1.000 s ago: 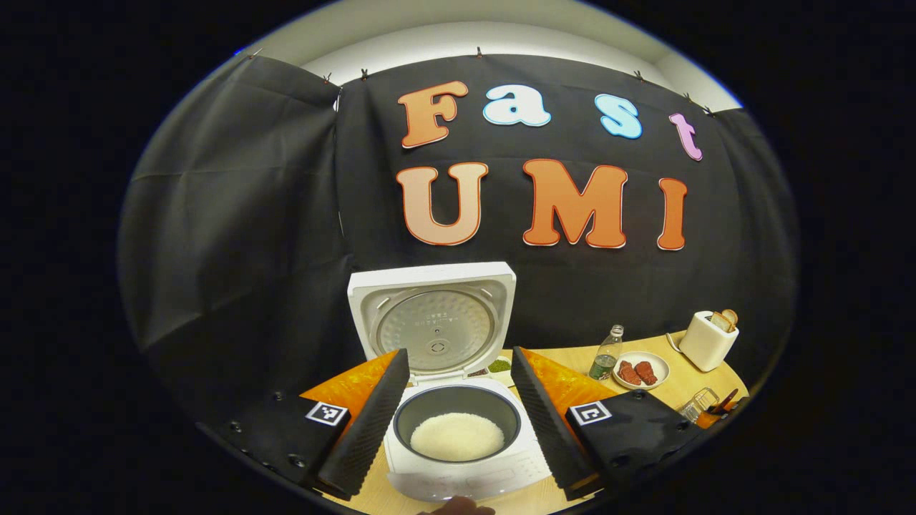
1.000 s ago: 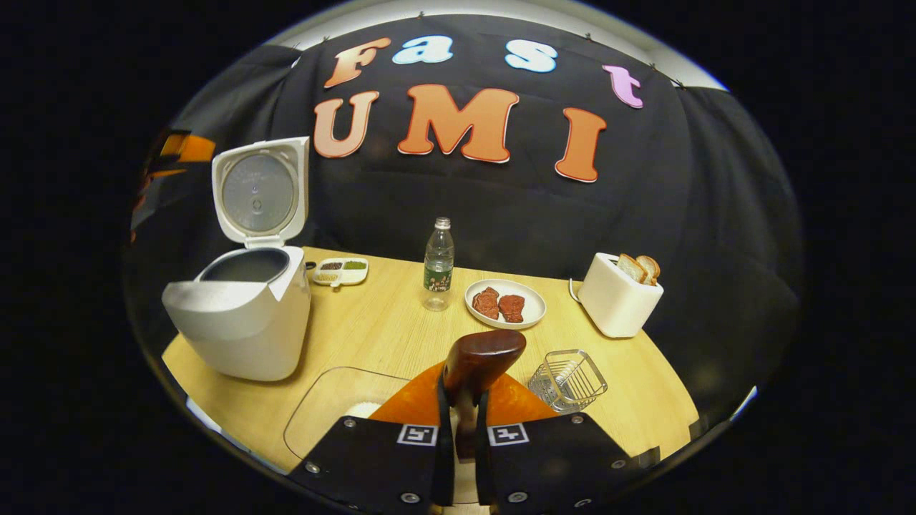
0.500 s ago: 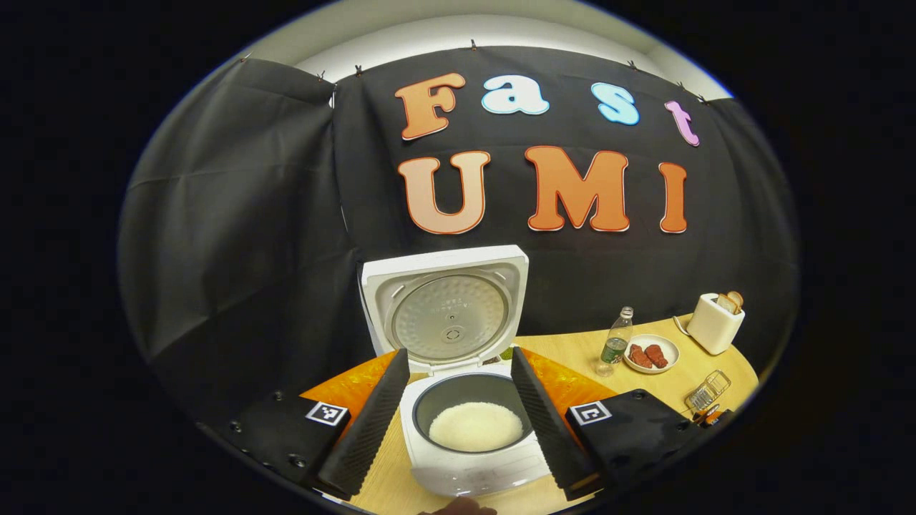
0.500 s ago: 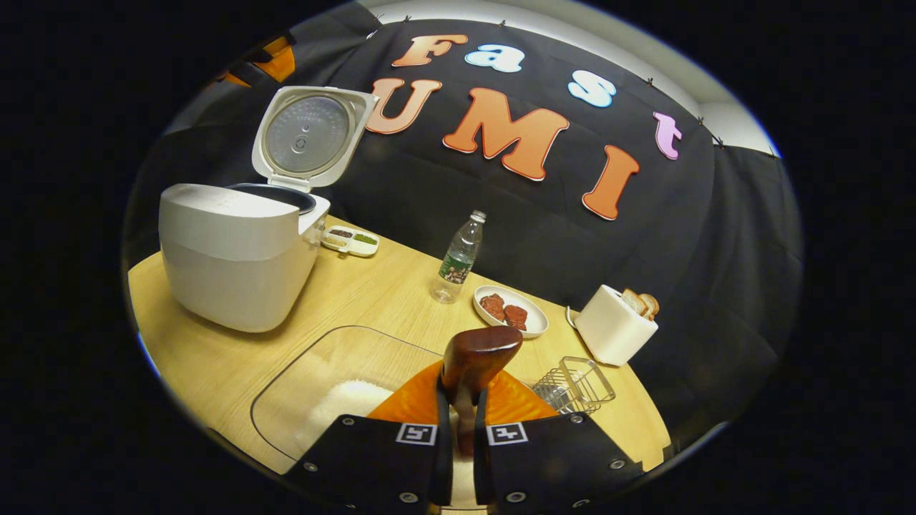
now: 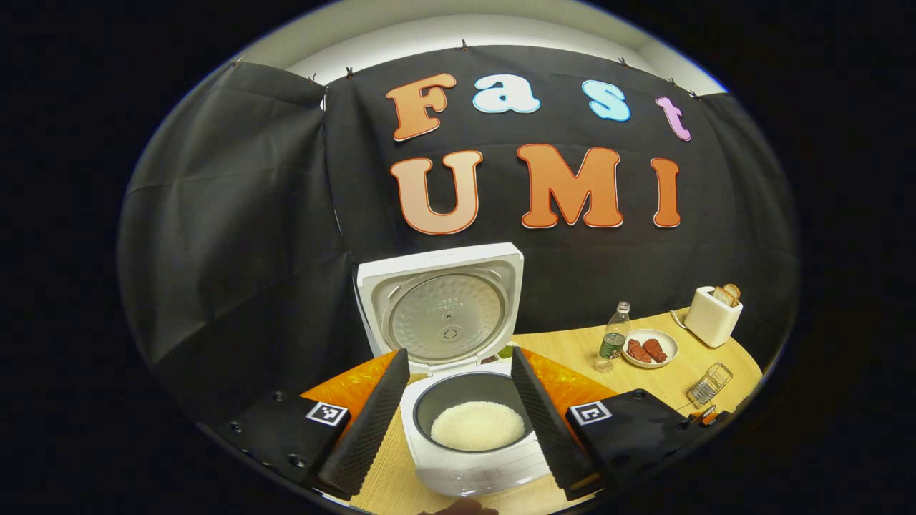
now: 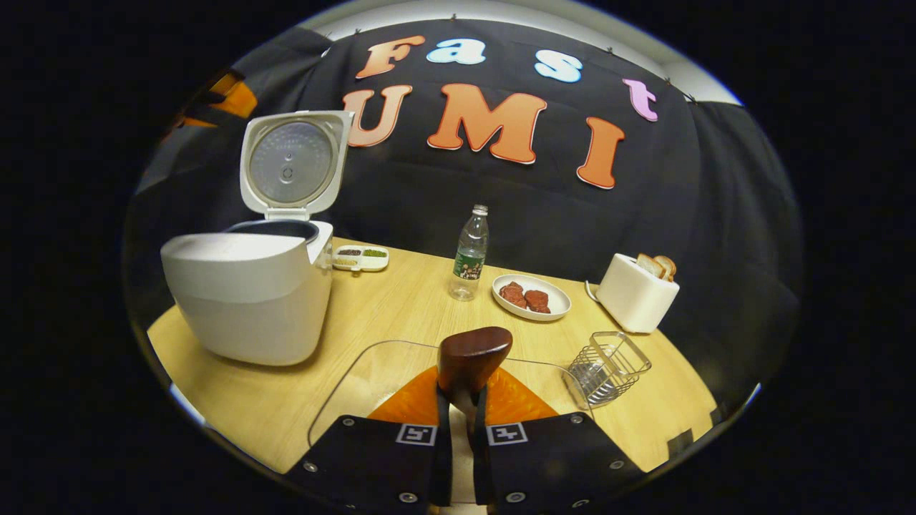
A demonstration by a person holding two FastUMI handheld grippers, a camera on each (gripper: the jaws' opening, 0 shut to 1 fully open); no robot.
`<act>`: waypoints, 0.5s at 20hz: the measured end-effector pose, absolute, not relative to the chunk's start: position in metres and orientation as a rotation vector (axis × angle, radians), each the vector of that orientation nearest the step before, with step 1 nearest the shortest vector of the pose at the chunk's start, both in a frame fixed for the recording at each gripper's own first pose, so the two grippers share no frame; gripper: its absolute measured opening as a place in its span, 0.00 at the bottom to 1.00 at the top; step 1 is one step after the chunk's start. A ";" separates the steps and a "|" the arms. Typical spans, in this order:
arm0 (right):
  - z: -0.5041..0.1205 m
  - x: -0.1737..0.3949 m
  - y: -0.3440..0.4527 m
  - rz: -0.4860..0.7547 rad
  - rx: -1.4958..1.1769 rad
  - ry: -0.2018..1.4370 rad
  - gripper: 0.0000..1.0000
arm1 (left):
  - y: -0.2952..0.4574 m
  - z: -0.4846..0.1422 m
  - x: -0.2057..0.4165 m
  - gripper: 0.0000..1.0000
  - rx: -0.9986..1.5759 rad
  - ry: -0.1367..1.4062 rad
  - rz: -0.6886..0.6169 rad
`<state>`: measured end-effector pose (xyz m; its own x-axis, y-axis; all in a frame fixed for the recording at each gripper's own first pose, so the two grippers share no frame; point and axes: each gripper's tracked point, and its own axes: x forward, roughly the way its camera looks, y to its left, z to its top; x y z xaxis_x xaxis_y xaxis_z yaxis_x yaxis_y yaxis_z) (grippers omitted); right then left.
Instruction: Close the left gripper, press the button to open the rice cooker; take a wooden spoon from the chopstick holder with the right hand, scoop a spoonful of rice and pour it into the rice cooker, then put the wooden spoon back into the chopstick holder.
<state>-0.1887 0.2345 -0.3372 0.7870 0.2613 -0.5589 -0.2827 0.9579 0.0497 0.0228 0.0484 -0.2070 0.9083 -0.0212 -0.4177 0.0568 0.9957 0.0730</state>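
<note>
The white rice cooker (image 5: 472,472) stands open, lid (image 5: 444,315) upright and white rice (image 5: 477,425) in its pot. My left gripper (image 5: 459,355) hovers open just before it, one finger on each side of the pot. My right gripper (image 6: 460,400) is shut on the handle of the wooden spoon (image 6: 472,354), whose dark bowl sticks up ahead of the fingers, above a clear rice container (image 6: 365,379). I cannot tell whether the spoon carries rice. The cooker (image 6: 250,293) sits to the left of it. The wire chopstick holder (image 6: 608,366) stands just right of the spoon.
On the wooden table (image 6: 401,315) stand a water bottle (image 6: 470,254), a plate of red meat (image 6: 531,297), a toaster with bread (image 6: 637,292) and a small seasoning dish (image 6: 361,257). The left gripper's body (image 6: 222,100) shows at the upper left above the cooker.
The right gripper has rolled back to level with the spoon still in it, and less of the container's rice shows. The left gripper has barely shifted before the open cooker.
</note>
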 end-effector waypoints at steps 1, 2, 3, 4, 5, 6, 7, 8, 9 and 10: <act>-0.335 -0.190 0.238 0.290 0.013 0.612 0.11 | 0.050 -0.208 0.022 0.97 0.083 0.434 -0.041; -0.334 -0.191 0.241 0.281 0.057 0.633 0.11 | 0.051 -0.210 0.022 0.97 0.083 0.438 -0.040; -0.334 -0.192 0.245 0.282 0.106 0.656 0.11 | 0.053 -0.212 0.020 0.97 0.086 0.441 -0.041; -0.334 -0.195 0.251 0.282 0.159 0.683 0.11 | 0.055 -0.212 0.020 0.97 0.089 0.443 -0.042; -0.333 -0.197 0.258 0.290 0.222 0.710 0.11 | 0.057 -0.212 0.020 0.97 0.093 0.443 -0.041; -0.332 -0.198 0.261 0.286 0.258 0.726 0.11 | 0.058 -0.212 0.020 0.97 0.095 0.440 -0.041; -0.332 -0.199 0.262 0.283 0.296 0.747 0.11 | 0.060 -0.210 0.019 0.97 0.096 0.438 -0.040; -0.334 -0.197 0.260 0.269 0.334 0.765 0.11 | 0.061 -0.210 0.019 0.97 0.096 0.436 -0.042; -0.336 -0.196 0.256 0.255 0.387 0.797 0.11 | 0.062 -0.209 0.019 0.97 0.097 0.434 -0.044; -0.339 -0.193 0.251 0.228 0.451 0.825 0.11 | 0.062 -0.210 0.018 0.97 0.100 0.434 -0.046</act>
